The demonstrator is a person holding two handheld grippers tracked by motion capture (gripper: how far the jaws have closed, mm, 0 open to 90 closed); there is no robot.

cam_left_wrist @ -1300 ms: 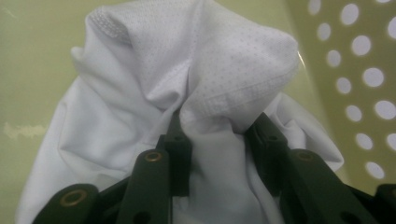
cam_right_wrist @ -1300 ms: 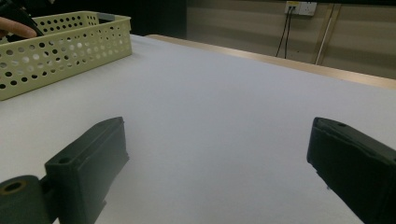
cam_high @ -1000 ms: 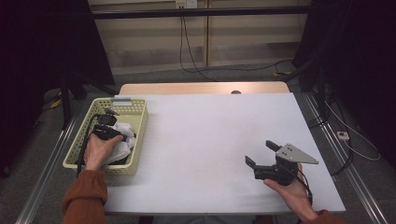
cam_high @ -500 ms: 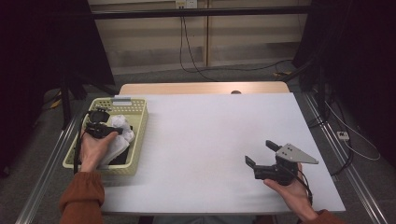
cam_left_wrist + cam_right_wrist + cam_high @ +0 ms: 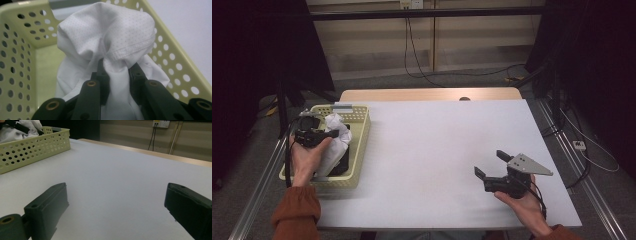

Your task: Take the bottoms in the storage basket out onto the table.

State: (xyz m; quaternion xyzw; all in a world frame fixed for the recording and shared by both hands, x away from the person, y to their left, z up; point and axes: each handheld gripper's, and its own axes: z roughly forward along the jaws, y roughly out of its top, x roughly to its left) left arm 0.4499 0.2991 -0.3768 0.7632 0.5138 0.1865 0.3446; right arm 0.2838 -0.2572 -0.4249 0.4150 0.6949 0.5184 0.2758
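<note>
L gripper (image 5: 116,72) is clamped on a bunched fold of the white cloth (image 5: 107,37), w/ the rest hanging under and behind it into the yellow basket (image 5: 22,37). Pinching a gathered fold is prob. so the cloth comes up in one piece, clear of the basket walls. A dark item lies under the cloth; can't tell what.

R gripper (image 5: 492,164) is well apart from the basket, jaws wide apart w/ nothing between, just over the table (image 5: 437,150), likely waiting to take a corner.

Table: plain white top, wood edge at far side. Room dim, cables on floor beyond.
</note>
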